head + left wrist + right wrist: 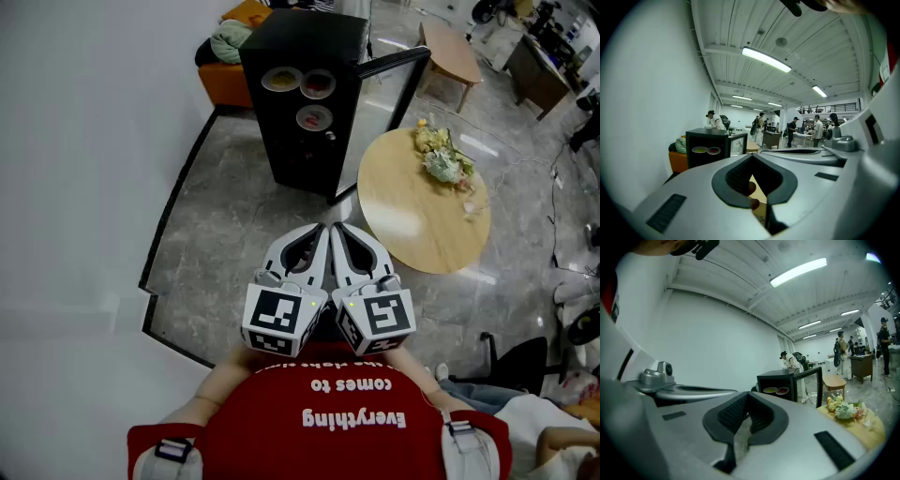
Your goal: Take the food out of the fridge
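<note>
Near, against red shirt [347, 412]: left gripper [319, 232] and right gripper [339, 232] side by side, pointing far. Both have jaws closed together, nothing between them. Far ahead, well apart from grippers: black fridge [300, 37], glass door [394, 70] swung open to right. Three plates of food [281, 79] inside, two on upper shelf, one below. Right of fridge: round wooden table [422, 216], flowers [441, 155] at far edge.

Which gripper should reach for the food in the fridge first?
Probably the left gripper: it lines up with the open fridge and its plates. The right gripper sits nearer the door. Both are shut, empty.
</note>
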`<move>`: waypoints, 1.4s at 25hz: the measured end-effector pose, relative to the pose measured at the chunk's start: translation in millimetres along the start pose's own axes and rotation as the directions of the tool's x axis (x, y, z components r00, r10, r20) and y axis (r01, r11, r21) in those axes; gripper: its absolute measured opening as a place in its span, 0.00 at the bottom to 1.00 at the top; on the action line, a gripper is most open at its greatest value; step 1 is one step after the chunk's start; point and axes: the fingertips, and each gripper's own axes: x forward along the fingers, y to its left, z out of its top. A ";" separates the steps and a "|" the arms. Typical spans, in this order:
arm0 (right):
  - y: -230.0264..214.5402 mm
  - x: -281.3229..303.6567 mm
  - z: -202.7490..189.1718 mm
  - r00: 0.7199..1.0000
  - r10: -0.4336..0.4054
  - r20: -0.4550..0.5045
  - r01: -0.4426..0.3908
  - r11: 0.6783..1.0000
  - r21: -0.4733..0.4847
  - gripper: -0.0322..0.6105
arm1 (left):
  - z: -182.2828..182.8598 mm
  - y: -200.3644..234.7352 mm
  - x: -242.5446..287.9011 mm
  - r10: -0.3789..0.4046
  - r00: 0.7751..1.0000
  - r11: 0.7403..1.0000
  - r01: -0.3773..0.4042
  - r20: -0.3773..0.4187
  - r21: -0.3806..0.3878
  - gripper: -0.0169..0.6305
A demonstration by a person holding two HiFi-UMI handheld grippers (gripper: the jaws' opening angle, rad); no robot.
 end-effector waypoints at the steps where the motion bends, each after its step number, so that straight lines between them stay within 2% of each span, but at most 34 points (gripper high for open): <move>1: 0.2 0.2 -0.9 1.000 0.001 -0.001 -0.001 1.000 0.002 0.07 | -3.5 -0.9 0.2 -0.007 1.000 1.000 0.007 -0.002 -0.001 0.02; 9: -10.7 -5.1 -2.2 1.000 0.003 -0.006 -0.003 1.000 0.005 0.07 | -7.2 -11.8 7.2 -0.011 1.000 1.000 0.011 -0.009 -0.005 0.02; 16: -19.8 -9.1 -14.5 0.999 0.050 0.007 -0.051 0.998 0.027 0.07 | -19.2 -18.8 12.8 0.034 0.999 0.999 -0.034 -0.007 -0.004 0.02; 19: -19.3 -5.3 -23.5 0.997 0.073 -0.007 -0.073 0.996 0.047 0.07 | -27.5 -15.5 13.9 0.063 0.998 0.998 -0.063 -0.032 -0.007 0.02; 22: -25.1 -6.5 -29.1 0.997 0.071 -0.019 -0.070 0.996 0.056 0.07 | -34.0 -18.7 19.1 0.055 0.996 0.998 -0.057 -0.064 -0.025 0.02; 26: -47.5 1.6 -27.5 0.999 0.032 -0.002 -0.032 0.996 0.083 0.07 | -29.9 -21.9 42.4 0.038 0.997 0.999 -0.036 -0.064 0.031 0.02; 31: -53.0 36.0 -31.7 1.000 0.023 -0.016 -0.021 0.996 0.090 0.07 | -32.0 6.0 64.1 0.019 0.996 1.000 -0.017 -0.083 0.023 0.02; 35: -58.3 82.7 -28.3 0.999 0.006 -0.031 -0.003 0.997 0.080 0.07 | -25.4 44.8 90.9 0.000 0.997 1.000 0.000 -0.077 0.002 0.02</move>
